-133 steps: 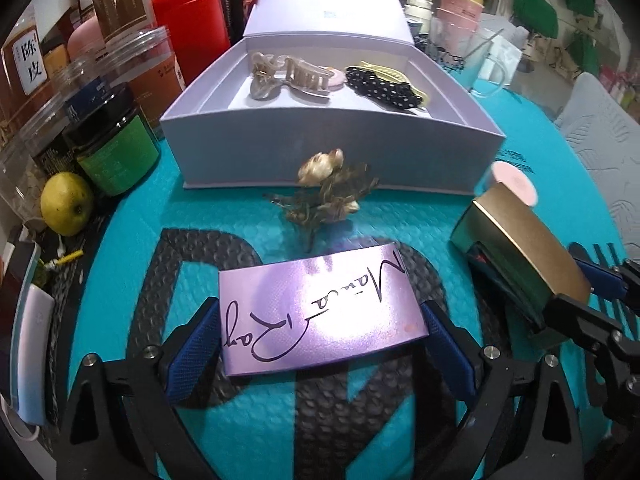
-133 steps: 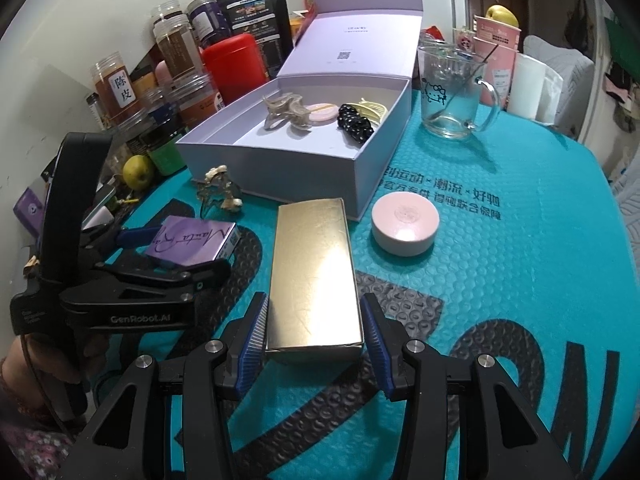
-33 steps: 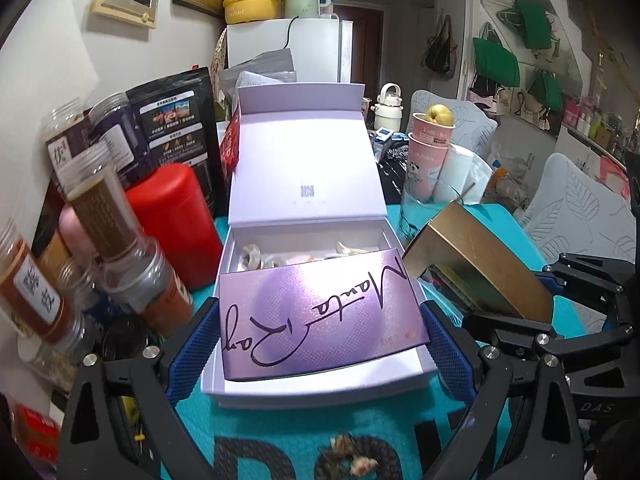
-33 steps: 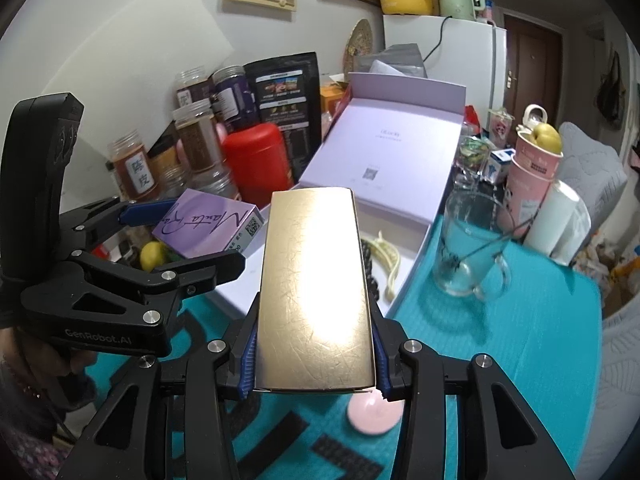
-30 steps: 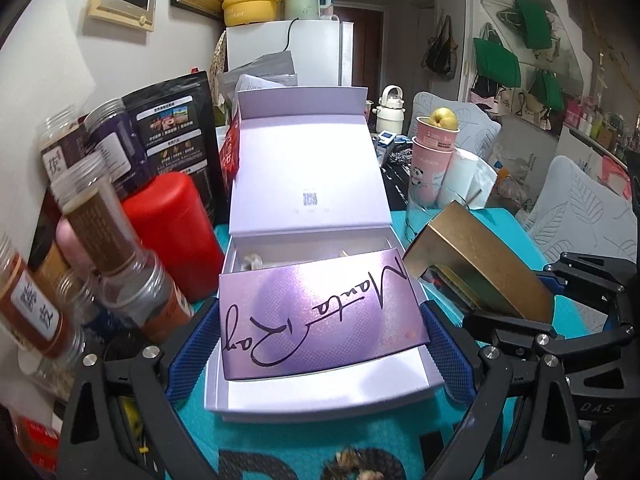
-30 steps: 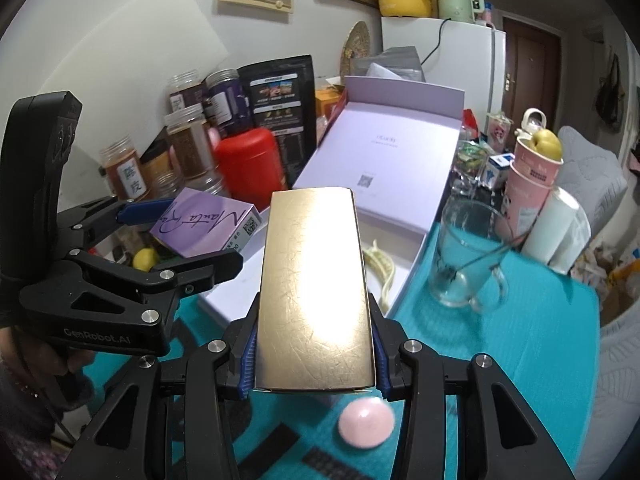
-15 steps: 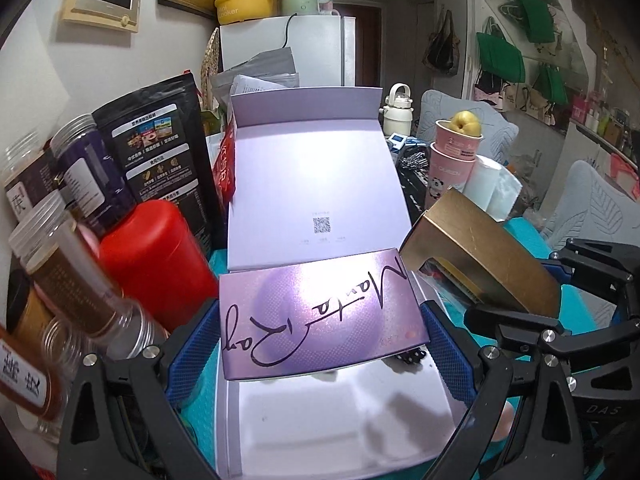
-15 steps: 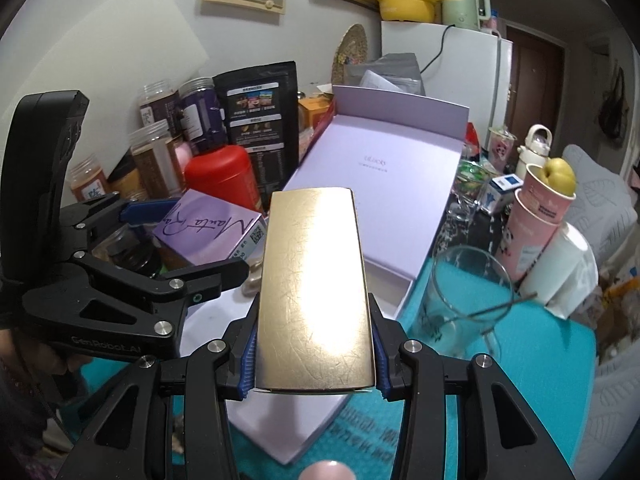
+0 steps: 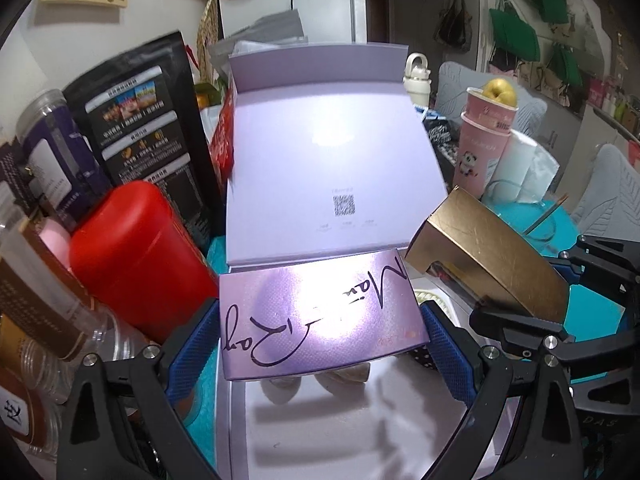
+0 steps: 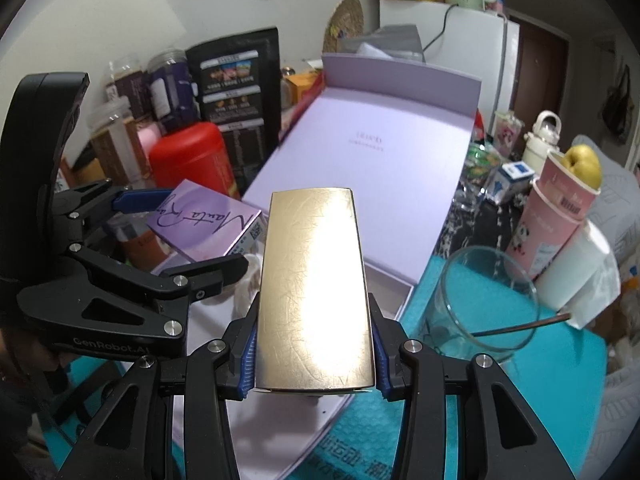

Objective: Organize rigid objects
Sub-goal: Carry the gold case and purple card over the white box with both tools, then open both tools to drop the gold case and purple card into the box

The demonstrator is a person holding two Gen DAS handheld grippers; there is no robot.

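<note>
Purple box (image 9: pixel 320 316) clamped flat between left gripper (image 9: pixel 320 344) pads, gold box (image 10: pixel 316 292) clamped lengthwise between right gripper (image 10: pixel 316 364) pads, both held above open lavender gift box (image 9: pixel 336 432), raised lid (image 9: pixel 332 176) ahead of jaws, hair clips partly hidden beneath purple box.

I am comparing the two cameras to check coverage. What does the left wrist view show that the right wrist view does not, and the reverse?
Only the left wrist view shows pale hair clips on the lavender box floor.

Only the right wrist view shows the glass mug.

Both show the purple box clamped in the left gripper, the gold box clamped in the right gripper, and the red canister.
</note>
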